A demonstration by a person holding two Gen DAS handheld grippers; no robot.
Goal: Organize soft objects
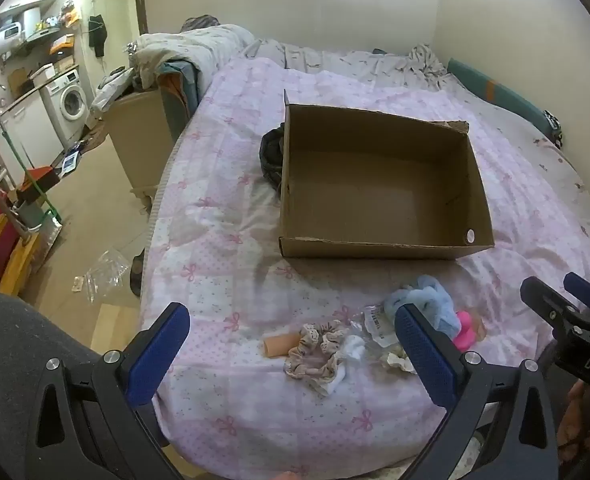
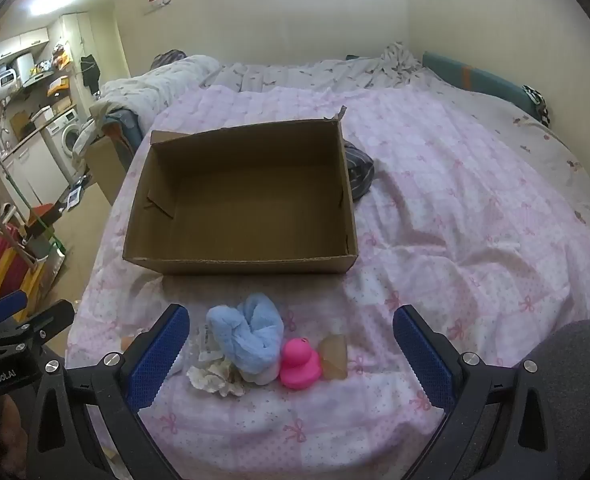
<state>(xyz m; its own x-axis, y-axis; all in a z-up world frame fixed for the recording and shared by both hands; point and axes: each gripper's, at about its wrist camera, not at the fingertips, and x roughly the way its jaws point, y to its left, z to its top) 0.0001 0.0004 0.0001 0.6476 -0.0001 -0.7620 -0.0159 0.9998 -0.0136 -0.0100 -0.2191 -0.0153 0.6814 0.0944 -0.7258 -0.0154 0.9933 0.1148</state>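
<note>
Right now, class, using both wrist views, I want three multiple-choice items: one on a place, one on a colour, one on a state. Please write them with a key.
1. Where does the pile of soft items lie relative to the cardboard box?
A. inside it
B. on the bedspread in front of it
C. on the floor

2. What colour is the rubber duck?
A. pink
B. yellow
C. green

3. What state is the right hand-held gripper in?
A. shut on the fluffy blue scrunchie
B. open, holding nothing
C. shut, empty

Key: 1 B, the box interior is bare and the items sit near its closest wall. 2 A, the duck is bright pink. 3 B, the fingers stand wide apart.
</note>
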